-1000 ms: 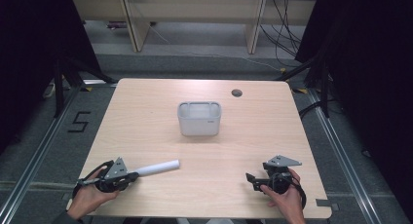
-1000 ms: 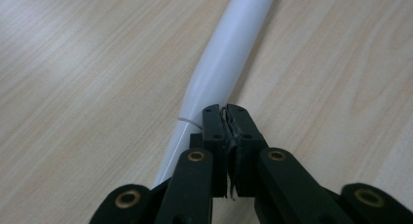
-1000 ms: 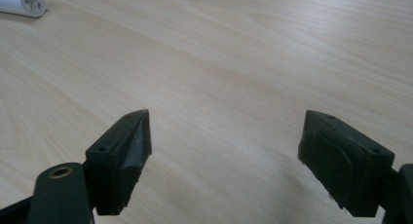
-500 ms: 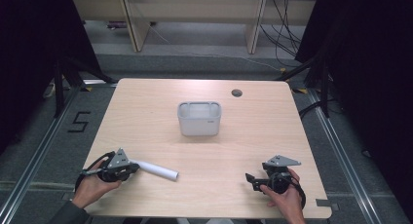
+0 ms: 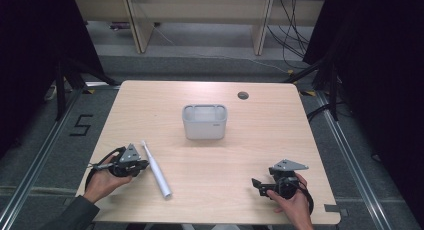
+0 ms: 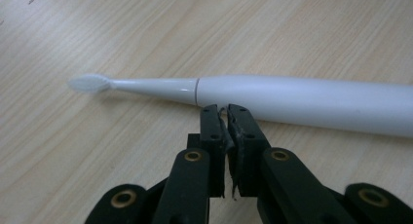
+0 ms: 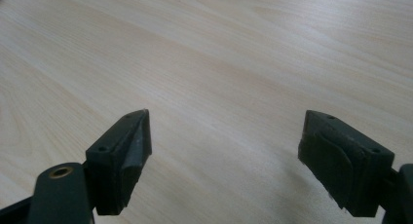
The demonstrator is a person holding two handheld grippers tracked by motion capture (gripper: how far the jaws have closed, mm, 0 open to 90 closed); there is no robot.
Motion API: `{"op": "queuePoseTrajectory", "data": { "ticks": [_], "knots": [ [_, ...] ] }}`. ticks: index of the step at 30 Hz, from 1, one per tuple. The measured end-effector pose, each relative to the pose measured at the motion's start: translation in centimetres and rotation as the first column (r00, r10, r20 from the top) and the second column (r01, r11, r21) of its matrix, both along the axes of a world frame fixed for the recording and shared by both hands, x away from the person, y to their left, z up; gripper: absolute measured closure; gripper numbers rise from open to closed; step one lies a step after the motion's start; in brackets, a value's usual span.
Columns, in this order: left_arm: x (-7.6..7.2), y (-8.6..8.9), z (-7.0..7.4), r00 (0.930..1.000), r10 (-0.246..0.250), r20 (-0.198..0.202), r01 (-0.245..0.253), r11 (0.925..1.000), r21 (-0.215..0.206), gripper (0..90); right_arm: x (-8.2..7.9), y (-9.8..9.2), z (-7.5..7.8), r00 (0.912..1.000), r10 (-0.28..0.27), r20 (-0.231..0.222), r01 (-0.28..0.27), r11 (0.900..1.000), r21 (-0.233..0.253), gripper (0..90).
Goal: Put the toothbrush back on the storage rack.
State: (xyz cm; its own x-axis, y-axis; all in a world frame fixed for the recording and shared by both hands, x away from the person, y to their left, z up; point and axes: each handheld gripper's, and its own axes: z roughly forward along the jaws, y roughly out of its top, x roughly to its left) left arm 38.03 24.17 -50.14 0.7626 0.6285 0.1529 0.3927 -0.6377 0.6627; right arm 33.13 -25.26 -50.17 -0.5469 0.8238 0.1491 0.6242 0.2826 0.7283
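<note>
A white electric toothbrush (image 5: pixel 156 169) lies flat on the wooden table (image 5: pixel 280 135), its brush head toward the far side and its handle toward the front edge. My left gripper (image 5: pixel 145 164) sits just left of it, jaws shut with nothing between them. In the left gripper view the closed tips (image 6: pixel 224 109) rest against the side of the toothbrush (image 6: pixel 292 100), near where the neck joins the handle. My right gripper (image 5: pixel 256 184) is at the front right, open (image 7: pixel 224 151) over bare wood.
A grey rectangular container (image 5: pixel 204 121) stands upright at the table's middle. A dark round cable hole (image 5: pixel 243 95) is near the far edge. Metal rails and dark floor run along both sides of the table.
The toothbrush has swung from pointing right to lying slantwise toward the front edge. My left gripper has shifted slightly toward the far side. The right gripper has stayed put.
</note>
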Motion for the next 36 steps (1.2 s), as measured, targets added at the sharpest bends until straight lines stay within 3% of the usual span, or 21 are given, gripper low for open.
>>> {"op": "queuePoseTrajectory", "data": {
  "ticks": [7,18,22,23,24,25,27,28,29,30,31,32,33,36],
  "knots": [
    [0.6,-0.9,0.2,0.9998,-0.018,0.0,0.018,0.9998,0.011,83.0,-0.1,0.1,0.1,0.9998,-0.018,-0.006,0.018,1.0,-0.01,19.8],
    [0.9,-1.9,0.1,0.9996,-0.029,-0.008,0.029,0.9996,0.003,81.2,0.0,0.0,0.1,1.0,-0.001,0.002,0.001,1.0,-0.025,19.9],
    [1.0,-1.4,0.5,0.9998,-0.011,-0.019,0.011,0.9998,-0.014,72.8,0.0,0.1,0.0,1.0,-0.001,-0.004,0.001,1.0,-0.025,19.9],
    [1.0,-1.2,1.0,0.9989,0.003,-0.047,-0.005,0.9994,-0.035,68.8,-0.1,0.1,0.1,0.9999,-0.001,-0.015,0.001,1.0,-0.02,19.9],
    [1.0,-1.2,1.0,0.9989,0.003,-0.047,-0.005,0.9994,-0.035,63.7,-0.1,0.1,0.1,0.9999,-0.001,-0.015,0.001,1.0,-0.02,19.9],
    [1.0,-1.1,1.3,0.9971,0.011,-0.075,-0.015,0.9987,-0.049,63.7,0.0,0.1,0.0,0.9999,-0.001,-0.01,0.001,1.0,-0.021,19.9],
    [0.9,-0.8,2.3,0.9918,0.026,-0.125,-0.034,0.9974,-0.064,52.6,-0.1,0.1,0.0,1.0,-0.007,0.001,0.007,0.999,-0.033,20.0],
    [0.9,-0.8,2.3,0.9918,0.026,-0.125,-0.034,0.9974,-0.064,49.0,-0.1,0.1,0.0,1.0,-0.007,0.001,0.007,0.999,-0.033,20.0],
    [0.7,-0.9,2.5,0.9865,0.032,-0.16,-0.046,0.9954,-0.084,49.0,-0.1,0.1,0.0,1.0,-0.006,-0.001,0.006,0.999,-0.032,20.0],
    [0.7,-0.9,2.9,0.9807,0.027,-0.194,-0.039,0.9978,-0.054,45.6,0.1,0.0,0.0,0.9998,0.007,0.016,-0.007,0.999,-0.045,20.0],
    [0.6,-1.0,3.0,0.9771,0.029,-0.211,-0.041,0.9978,-0.052,42.8,0.1,0.0,0.0,0.9998,0.009,0.016,-0.008,0.999,-0.044,20.0],
    [0.5,-1.2,3.1,0.9723,0.038,-0.231,-0.049,0.9979,-0.041,40.2,-0.1,0.2,0.0,1.0,-0.008,-0.003,0.008,0.999,-0.033,20.0],
    [0.5,-1.3,3.1,0.9723,0.034,-0.231,-0.046,0.9979,-0.045,38.8,-0.1,0.2,0.0,1.0,-0.008,-0.004,0.008,0.999,-0.032,20.0],
    [0.3,-1.6,3.2,0.963,0.048,-0.265,-0.064,0.9966,-0.052,37.2,-0.1,0.2,-0.1,1.0,-0.004,0.0,0.004,0.999,-0.035,20.0]
  ]
}}
